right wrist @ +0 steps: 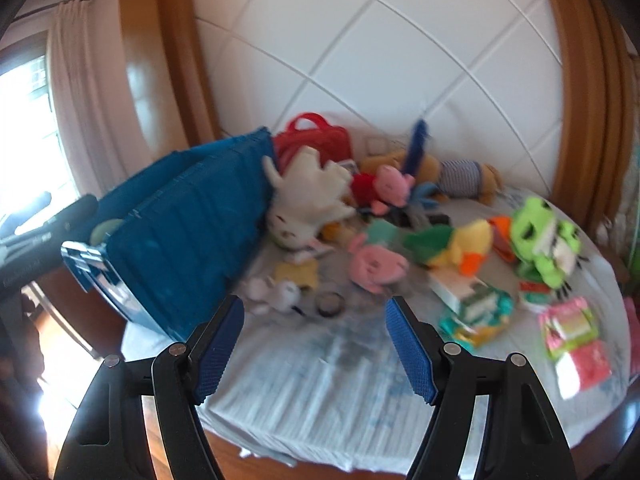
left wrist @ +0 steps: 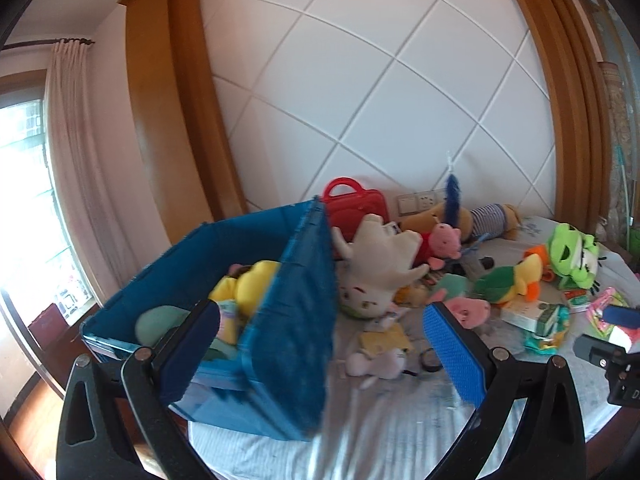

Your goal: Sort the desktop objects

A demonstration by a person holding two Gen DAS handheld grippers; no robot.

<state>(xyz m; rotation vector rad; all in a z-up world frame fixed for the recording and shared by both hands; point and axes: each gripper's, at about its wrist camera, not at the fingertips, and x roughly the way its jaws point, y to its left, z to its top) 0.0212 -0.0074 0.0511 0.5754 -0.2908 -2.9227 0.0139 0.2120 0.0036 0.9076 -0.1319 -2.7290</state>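
Observation:
A blue storage bin (left wrist: 280, 280) stands on the left of the table with a yellow plush (left wrist: 248, 284) and a pale green one inside. My left gripper (left wrist: 320, 310) is open, and the bin's near wall shows between its fingers. In the right wrist view my right gripper (right wrist: 315, 302) is open over the white cloth (right wrist: 320, 380) with nothing between its pads. Just beyond it lie a small white plush (right wrist: 276, 292) and a black ring (right wrist: 330, 304). A pink pig plush (right wrist: 376, 264) and a white cat plush (right wrist: 308, 196) lie further back.
A duck plush (right wrist: 460, 248), a green frog plush (right wrist: 544, 240), boxes (right wrist: 476, 296) and pink packets (right wrist: 572, 336) crowd the table's right side. A red case (left wrist: 356, 204) and more plush toys lie against the white padded wall. The table's near edge curves below the grippers.

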